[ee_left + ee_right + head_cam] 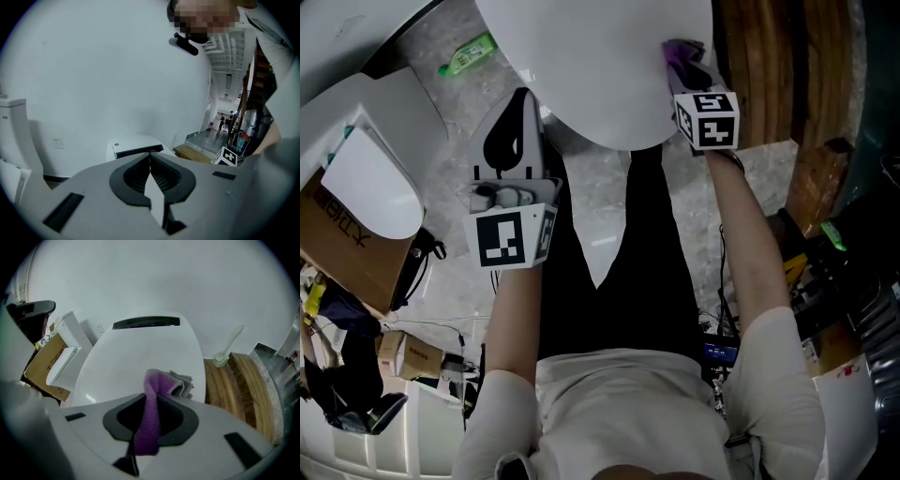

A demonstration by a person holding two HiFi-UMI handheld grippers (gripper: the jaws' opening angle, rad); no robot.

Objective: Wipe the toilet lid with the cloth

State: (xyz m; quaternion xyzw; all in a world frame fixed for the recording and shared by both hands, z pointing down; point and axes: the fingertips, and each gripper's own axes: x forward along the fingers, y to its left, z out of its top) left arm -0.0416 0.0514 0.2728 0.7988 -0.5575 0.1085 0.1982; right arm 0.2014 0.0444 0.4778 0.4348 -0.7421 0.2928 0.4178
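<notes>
One big white toilet lid (591, 66) lies flat at the top of the head view, and nearly all of it looks bare, so I think the wiping is only at its start. The left gripper (514, 159) hangs by the left edge of the lid. Its fingers (133, 178) are pressed together with nothing between them, so it has no job right now and should stay out of the way. The right gripper (689, 75) is at the right edge of the lid. Its fingers (124, 418) are squeezed tight on the purple cloth (152, 413). The loose end of the cloth is bunched up on the lid close to that right edge, and only a small bit seems to touch the white top. To wipe well, I would push the cloth down so more of it lies flat. Then I would slide it slowly from the right edge over to the left edge, row after row, with each row a little over the last one. The squeeze should be firm, or the cloth may slip out.
</notes>
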